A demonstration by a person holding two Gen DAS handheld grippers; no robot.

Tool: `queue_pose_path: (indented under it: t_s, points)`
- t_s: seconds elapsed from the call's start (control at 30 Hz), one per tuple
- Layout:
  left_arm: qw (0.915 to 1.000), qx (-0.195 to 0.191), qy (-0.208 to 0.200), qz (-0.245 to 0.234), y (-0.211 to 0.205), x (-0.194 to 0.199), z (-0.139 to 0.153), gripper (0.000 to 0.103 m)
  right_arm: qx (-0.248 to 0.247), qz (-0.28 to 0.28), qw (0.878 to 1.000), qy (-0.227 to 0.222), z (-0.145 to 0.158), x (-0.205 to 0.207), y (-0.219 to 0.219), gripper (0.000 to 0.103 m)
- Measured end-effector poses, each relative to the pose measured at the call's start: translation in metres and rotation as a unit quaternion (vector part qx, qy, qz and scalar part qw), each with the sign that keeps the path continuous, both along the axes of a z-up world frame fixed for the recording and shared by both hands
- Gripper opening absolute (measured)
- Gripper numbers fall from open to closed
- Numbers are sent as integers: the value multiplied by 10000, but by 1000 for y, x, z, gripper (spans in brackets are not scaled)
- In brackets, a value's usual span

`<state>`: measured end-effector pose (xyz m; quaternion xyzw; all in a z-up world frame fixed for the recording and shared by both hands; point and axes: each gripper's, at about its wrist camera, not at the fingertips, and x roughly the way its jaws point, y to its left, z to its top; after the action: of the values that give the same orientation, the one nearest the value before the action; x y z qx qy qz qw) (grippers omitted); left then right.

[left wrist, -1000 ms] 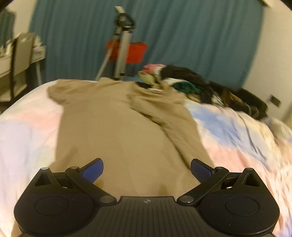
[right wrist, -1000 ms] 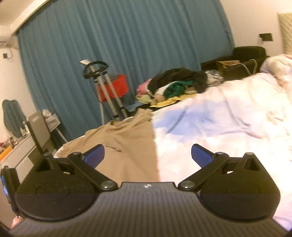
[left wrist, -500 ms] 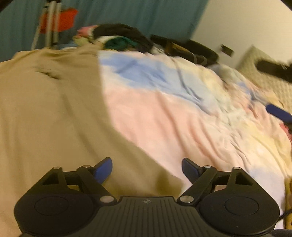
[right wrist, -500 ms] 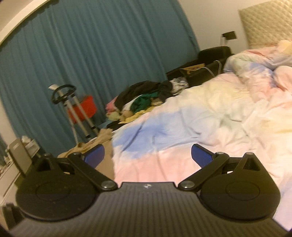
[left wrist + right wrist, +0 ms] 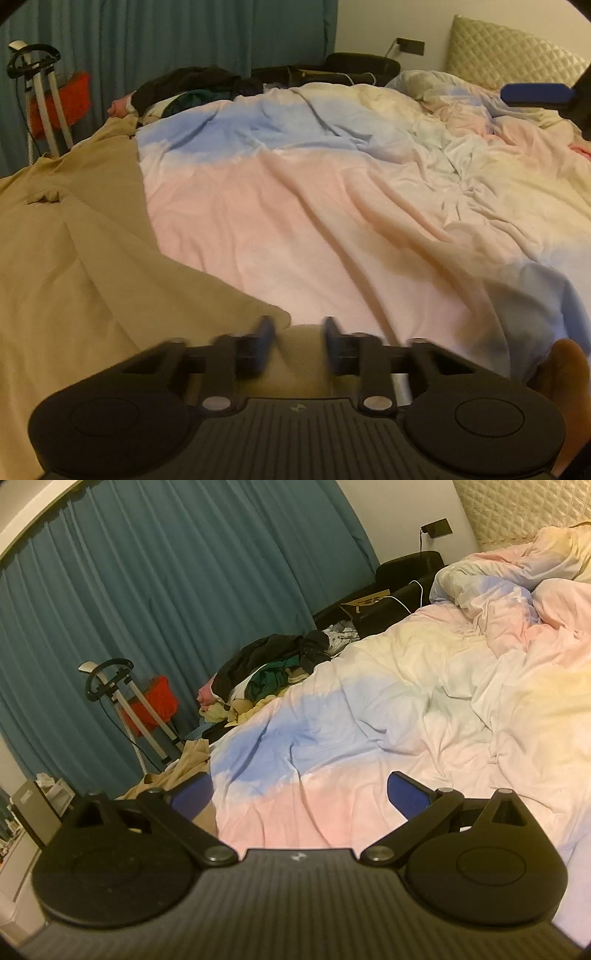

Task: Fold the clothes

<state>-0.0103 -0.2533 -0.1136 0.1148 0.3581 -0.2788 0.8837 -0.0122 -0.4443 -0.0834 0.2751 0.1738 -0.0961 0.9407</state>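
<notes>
A tan garment (image 5: 74,236) lies spread flat on the left part of the pastel bed cover (image 5: 332,206). My left gripper (image 5: 295,341) sits low at the garment's near right corner, its blue pads blurred and narrowed around a fold of tan cloth, with a gap still between them. My right gripper (image 5: 299,794) is open and empty, held above the bed cover (image 5: 406,720); the tan garment (image 5: 184,771) shows just past its left finger. One blue finger of the right gripper (image 5: 535,95) shows at the far right of the left wrist view.
A pile of mixed clothes (image 5: 269,672) lies at the bed's far edge, before a teal curtain (image 5: 166,590). A stand with a red basket (image 5: 151,701) is on the floor beyond. Crumpled duvet and a padded headboard (image 5: 509,55) are at the right.
My left gripper has swung right to the garment's near right corner and its jaws have narrowed from wide open. My right gripper has turned right, away from the garment, staying open.
</notes>
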Motion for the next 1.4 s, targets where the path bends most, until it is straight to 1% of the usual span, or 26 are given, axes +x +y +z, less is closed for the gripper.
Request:
queue_pose_path:
  t_s: [0.03,0.13,0.2,0.27,0.37,0.43,0.53,0.57,0.63,0.67,0.73,0.83,0.87,0.9,0.93,0.97,1.0,1.07,1.1,1.13,1.2,1.27,1.3,1.33,1.37,1.4]
  points:
    - [10000,-53,13,29,4,0,2,15,-2,-3,10000,13,0,0,0,103]
    - [9993,-339,69,142,23,1,17,14,46,-11,10000,3,0,-1,-1,103]
    - [9976,-614,217,234,40,2,31,13,237,37,9995,-186,1,-4,-3,103]
    - [9946,-899,390,346,59,4,46,13,373,95,9987,-322,3,-6,-5,103]
    - [9871,-1325,704,560,95,5,65,13,334,153,9984,-421,6,-8,-1,103]
    - [9793,-1642,970,684,123,5,74,13,249,195,9987,-391,7,-7,3,103]
    - [9595,-2211,1493,900,169,5,81,13,352,326,9980,-416,7,-5,5,103]
    - [9533,-2314,1645,1027,184,5,81,13,396,374,9976,-431,7,-5,6,103]
    - [9441,-2416,1874,1236,208,7,79,13,398,448,9973,-425,8,-3,11,103]
    - [9396,-2421,1996,1366,219,8,76,13,364,491,9973,-407,8,-2,14,103]
    - [9342,-2323,2181,1602,235,11,69,13,294,579,9973,-349,8,0,22,103]
    - [9329,-2041,2312,1862,248,18,58,14,231,730,9968,-231,6,3,36,103]
    - [9306,-2052,2374,1883,250,20,55,15,208,797,9964,-186,5,5,42,103]
    - [9282,-2083,2436,1889,251,23,53,21,184,864,9960,-141,3,6,48,103]
    - [9258,-2113,2498,1895,253,26,50,31,148,936,9955,-93,2,8,54,103]
    - [9258,-2115,2507,1882,253,28,49,40,63,1027,9947,-35,0,10,61,103]
    - [9264,-2108,2501,1863,252,30,49,53,-48,1119,9937,16,-1,11,68,103]
    - [9290,-2018,2474,1873,250,34,46,63,-244,1258,9917,75,-1,13,79,103]
    - [9303,-1968,2460,1880,248,36,44,64,-309,1313,9908,95,-1,14,83,103]
    - [9315,-1917,2446,1888,246,38,43,64,-364,1362,9899,116,-1,15,87,103]
    - [9297,-1820,2529,1966,243,41,36,63,-397,1413,9890,161,-3,15,91,103]
    - [9263,-1804,2649,1982,241,46,29,58,-400,1430,9887,206,-4,16,93,103]
    - [9249,-1816,2695,1975,240,47,27,54,-399,1428,9887,227,-4,16,93,103]
    - [9234,-1828,2742,1969,240,49,24,44,-397,1423,9887,240,-4,16,93,103]
    - [9238,-1814,2752,1950,239,49,24,37,-394,1421,9888,246,-4,16,93,103]
    - [9247,-1791,2751,1928,238,48,24,23,-396,1419,9888,243,-4,15,94,103]
